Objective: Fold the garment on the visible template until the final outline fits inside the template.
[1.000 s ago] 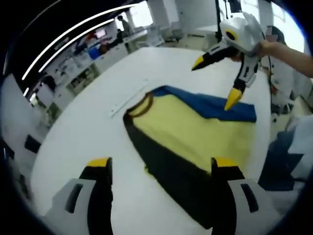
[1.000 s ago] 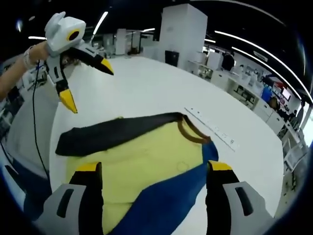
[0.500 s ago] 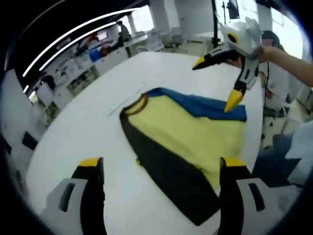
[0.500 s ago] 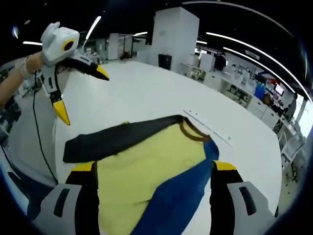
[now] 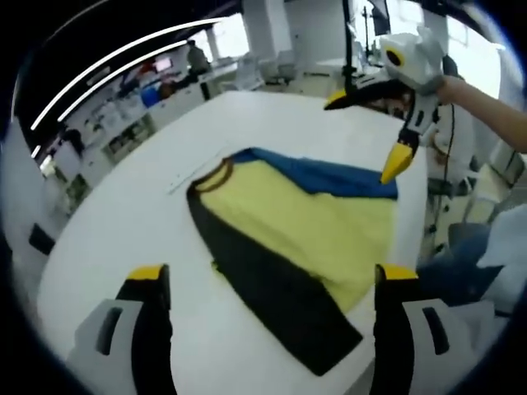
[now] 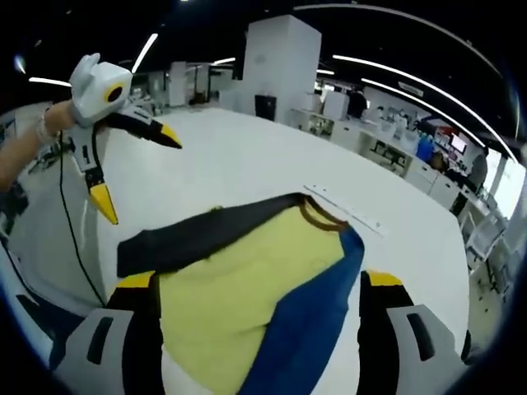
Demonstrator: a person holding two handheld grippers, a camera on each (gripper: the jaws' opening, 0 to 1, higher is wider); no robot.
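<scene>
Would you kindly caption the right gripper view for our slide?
Both grippers open above a folded yellow, blue and black garment on the white table.

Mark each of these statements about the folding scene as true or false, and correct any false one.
1. The garment has a yellow body with one blue and one black sleeve. True.
2. The right gripper is clamped on the blue sleeve. False: its fingers are spread wide and hang above the cloth.
3. The garment lies on a white table. True.
4. The left gripper is shut on the black sleeve. False: it is open, held in the air off to the side.
5. The collar is red. False: it is brown.
</scene>
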